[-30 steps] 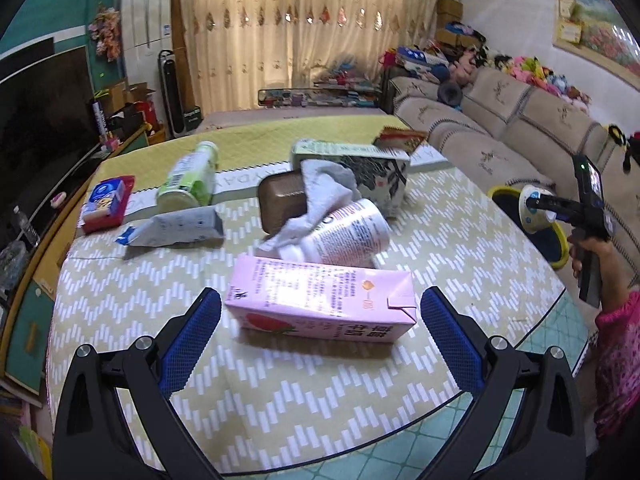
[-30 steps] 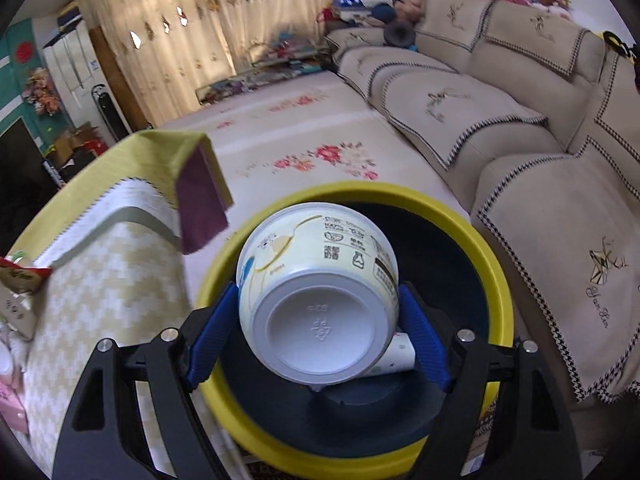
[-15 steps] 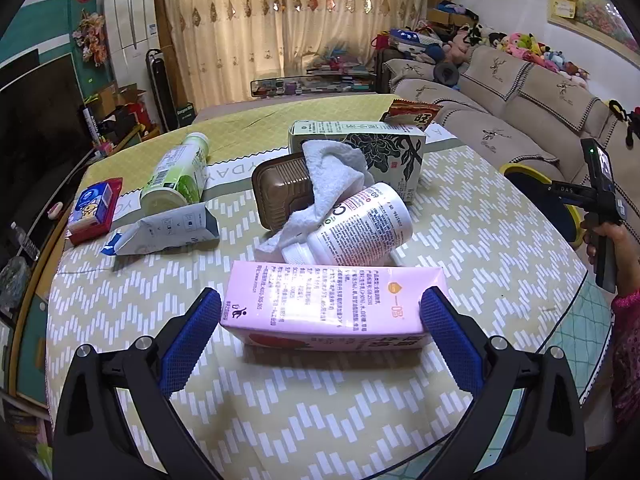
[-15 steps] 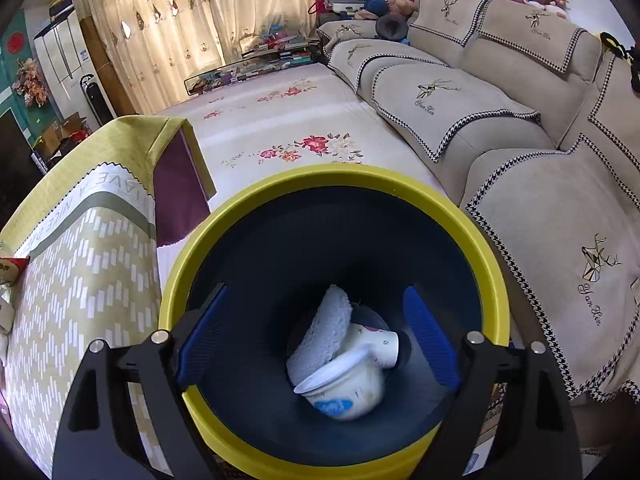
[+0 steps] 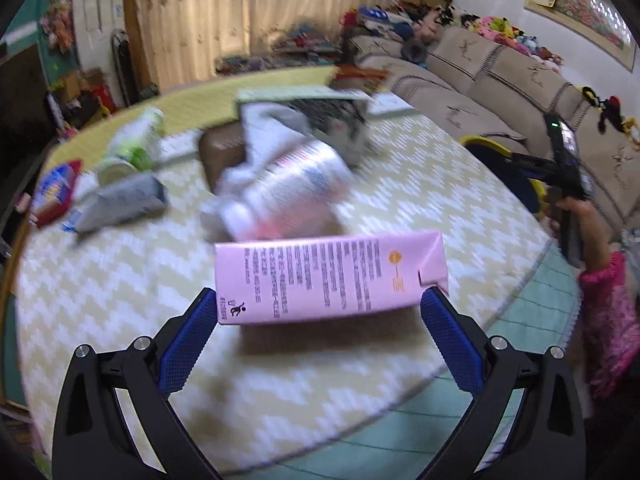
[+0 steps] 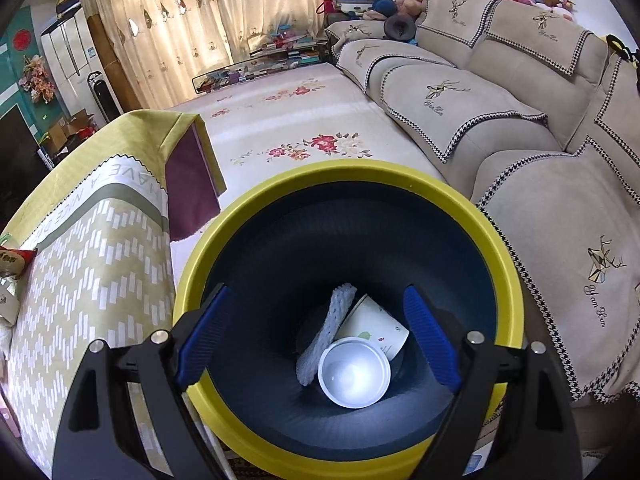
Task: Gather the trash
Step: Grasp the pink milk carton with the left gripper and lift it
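My left gripper (image 5: 320, 304) is shut on a pink milk carton (image 5: 332, 276) and holds it lengthwise, lifted above the table (image 5: 120, 320). Behind it, blurred, lie a white cup (image 5: 288, 188) with a crumpled tissue (image 5: 264, 128), a brown box (image 5: 222, 148), a patterned tissue box (image 5: 320, 108), a green bottle (image 5: 132, 144), a grey wrapper (image 5: 120, 204) and a red-blue packet (image 5: 54, 192). My right gripper (image 6: 316, 332) is open and empty above the yellow-rimmed dark bin (image 6: 280, 184). A white paper cup (image 6: 360, 364) and a white sponge (image 6: 328, 332) lie at the bin's bottom.
The bin stands on the floor between the table's edge (image 6: 100, 260) and a beige sofa (image 6: 520, 120). The right hand with its gripper (image 5: 568, 184) and the bin (image 5: 504, 164) show at the table's right side. Curtains and clutter line the far wall.
My left gripper closed on the pink carton and lifted it off the table. My right gripper let go of the paper cup, which dropped into the bin, and stays open.
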Tool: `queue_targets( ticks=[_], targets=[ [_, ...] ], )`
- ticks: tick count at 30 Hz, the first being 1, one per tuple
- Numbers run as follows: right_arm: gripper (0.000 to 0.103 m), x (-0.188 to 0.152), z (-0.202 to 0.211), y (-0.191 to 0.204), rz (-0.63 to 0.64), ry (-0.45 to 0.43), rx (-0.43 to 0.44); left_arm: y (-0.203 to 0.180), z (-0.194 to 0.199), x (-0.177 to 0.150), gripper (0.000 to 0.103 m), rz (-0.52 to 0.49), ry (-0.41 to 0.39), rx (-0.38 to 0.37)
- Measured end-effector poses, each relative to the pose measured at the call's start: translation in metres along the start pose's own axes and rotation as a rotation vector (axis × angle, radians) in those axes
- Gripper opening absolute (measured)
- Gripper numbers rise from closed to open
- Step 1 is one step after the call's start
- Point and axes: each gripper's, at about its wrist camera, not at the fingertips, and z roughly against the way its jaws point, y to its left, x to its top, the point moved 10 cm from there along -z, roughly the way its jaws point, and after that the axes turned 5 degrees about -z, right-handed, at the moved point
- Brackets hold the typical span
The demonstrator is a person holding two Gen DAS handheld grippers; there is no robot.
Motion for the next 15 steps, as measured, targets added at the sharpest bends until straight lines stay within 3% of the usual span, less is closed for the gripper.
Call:
queue_targets(
  ticks=[8, 15],
  targets=[
    [0.083, -0.003, 0.003, 0.0, -0.001, 0.0, 0.015, -0.053, -0.004, 0.01, 0.098, -0.065, 0.0, -0.114],
    [0.083, -0.006, 0.003, -0.007, -0.01, 0.006, 0.02, -0.042, -0.01, 0.024, 0.098, -0.134, -0.03, -0.052]
  ],
)
